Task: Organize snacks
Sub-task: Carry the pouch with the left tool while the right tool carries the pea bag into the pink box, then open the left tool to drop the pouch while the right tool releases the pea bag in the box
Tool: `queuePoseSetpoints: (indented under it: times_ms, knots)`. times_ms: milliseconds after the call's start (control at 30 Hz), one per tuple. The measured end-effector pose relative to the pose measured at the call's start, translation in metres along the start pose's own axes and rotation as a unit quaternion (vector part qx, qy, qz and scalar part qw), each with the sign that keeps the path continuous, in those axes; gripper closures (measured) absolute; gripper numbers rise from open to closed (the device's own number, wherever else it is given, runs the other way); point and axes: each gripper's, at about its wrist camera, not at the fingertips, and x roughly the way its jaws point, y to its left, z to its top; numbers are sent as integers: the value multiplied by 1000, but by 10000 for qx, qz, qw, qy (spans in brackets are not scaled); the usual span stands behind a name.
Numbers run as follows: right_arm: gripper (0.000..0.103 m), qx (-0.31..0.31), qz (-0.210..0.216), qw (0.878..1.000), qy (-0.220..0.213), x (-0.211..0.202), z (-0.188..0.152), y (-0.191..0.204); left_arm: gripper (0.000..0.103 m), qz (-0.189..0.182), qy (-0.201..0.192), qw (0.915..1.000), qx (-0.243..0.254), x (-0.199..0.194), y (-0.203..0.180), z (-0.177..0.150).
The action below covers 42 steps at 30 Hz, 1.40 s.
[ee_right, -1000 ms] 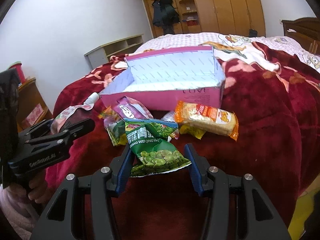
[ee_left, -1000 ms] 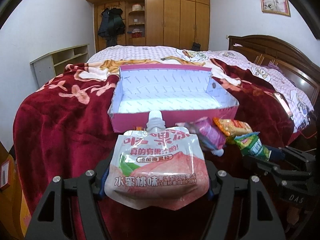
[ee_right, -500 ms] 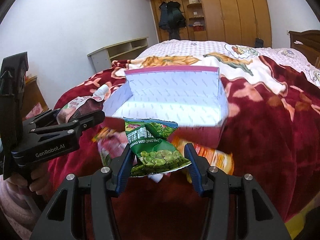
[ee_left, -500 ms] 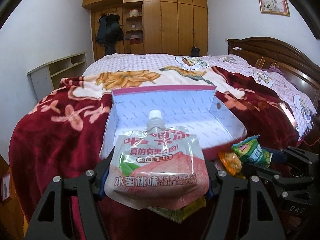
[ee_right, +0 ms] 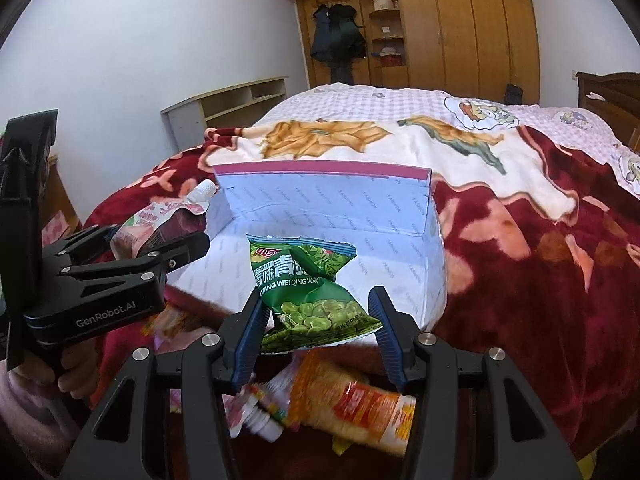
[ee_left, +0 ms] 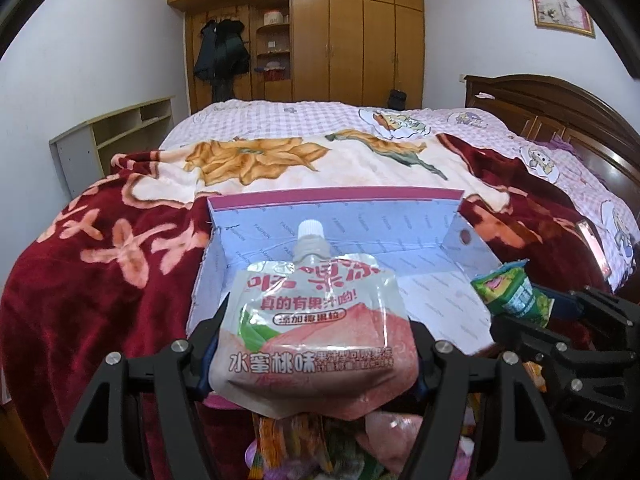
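Observation:
My left gripper (ee_left: 316,344) is shut on a pink peach jelly pouch (ee_left: 316,320) with a white cap, held above the near left part of the open pink box (ee_left: 336,196). The pouch also shows in the right wrist view (ee_right: 160,220). My right gripper (ee_right: 316,320) is shut on a green pea snack bag (ee_right: 312,296), held over the box's (ee_right: 324,168) near edge; the bag also shows in the left wrist view (ee_left: 512,292). The box's white inside holds nothing that I can see.
The box lies on a red flowered blanket (ee_left: 100,280) on a bed. Loose snacks lie below the grippers: an orange packet (ee_right: 360,400), a small bottle (ee_right: 260,424) and several wrappers (ee_left: 304,448). A shelf (ee_left: 116,136), wardrobe and headboard (ee_left: 560,104) stand around.
Both grippers have risen and moved forward with their snacks, from in front of the box to over its near edge. The loose snacks have dropped below them in view.

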Motion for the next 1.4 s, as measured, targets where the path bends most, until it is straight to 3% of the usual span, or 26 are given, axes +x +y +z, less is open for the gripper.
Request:
queuePoseSetpoints:
  times_ms: [567, 1133, 1400]
  knots:
    - [51, 210, -234, 9992, 260, 39, -1, -20, 30, 41, 568, 9984, -74, 59, 0, -5]
    - [51, 191, -259, 9992, 252, 49, -4, -3, 29, 322, 769, 9965, -6, 74, 14, -19]
    - [50, 216, -352, 9984, 376, 54, -15, 10, 29, 229, 871, 9959, 103, 75, 20, -27]
